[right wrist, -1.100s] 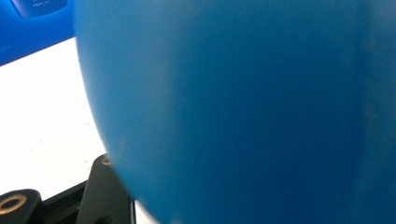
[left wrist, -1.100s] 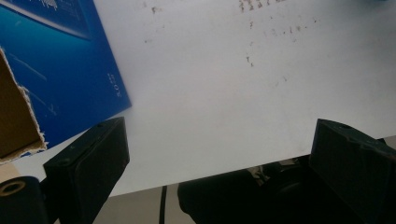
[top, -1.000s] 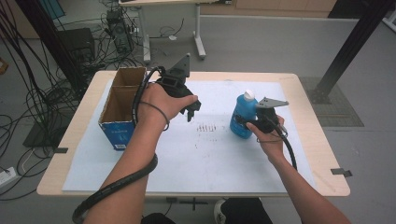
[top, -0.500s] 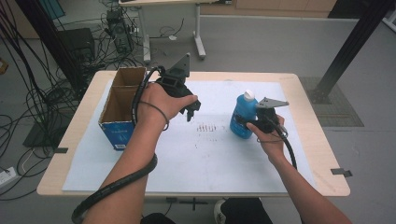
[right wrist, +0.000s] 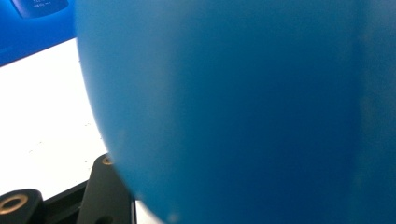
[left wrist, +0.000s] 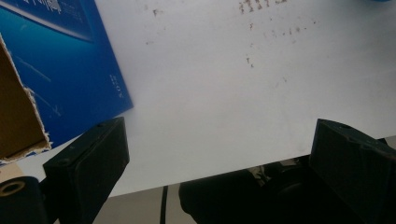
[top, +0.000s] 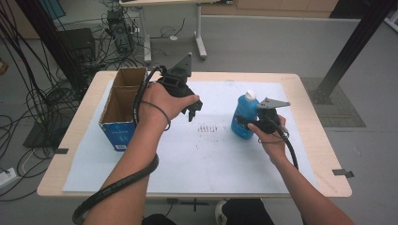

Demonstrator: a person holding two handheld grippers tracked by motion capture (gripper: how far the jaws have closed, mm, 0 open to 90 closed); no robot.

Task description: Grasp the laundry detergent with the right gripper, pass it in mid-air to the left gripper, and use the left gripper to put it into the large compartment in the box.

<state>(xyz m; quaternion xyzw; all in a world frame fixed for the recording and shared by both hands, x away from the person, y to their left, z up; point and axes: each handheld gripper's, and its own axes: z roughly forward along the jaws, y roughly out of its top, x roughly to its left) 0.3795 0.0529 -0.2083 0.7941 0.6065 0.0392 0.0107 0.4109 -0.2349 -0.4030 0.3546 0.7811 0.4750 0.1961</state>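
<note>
A blue bottle (top: pixel 244 117) with a white cap stands upright on the white sheet (top: pixel 206 159), right of centre. My right gripper (top: pixel 246 123) is shut on its body from the right side. In the right gripper view the bottle (right wrist: pixel 243 107) sits very close, above one black finger (right wrist: pixel 106 189). My left gripper (top: pixel 192 110) hangs over the sheet, just right of the open cardboard box (top: pixel 123 101). It points down and is open with nothing in it. In the left gripper view the gripper (left wrist: pixel 217 133) has only white sheet between its wide jaws, and the box's blue side (left wrist: pixel 70 60) is at the upper left.
The box stands at the table's left side, open at the top, brown inside. Faint dark specks (top: pixel 209 128) mark the sheet between the two hands. The wooden table edge (top: pixel 324 154) borders the sheet. Cables and another desk's legs lie on the floor behind.
</note>
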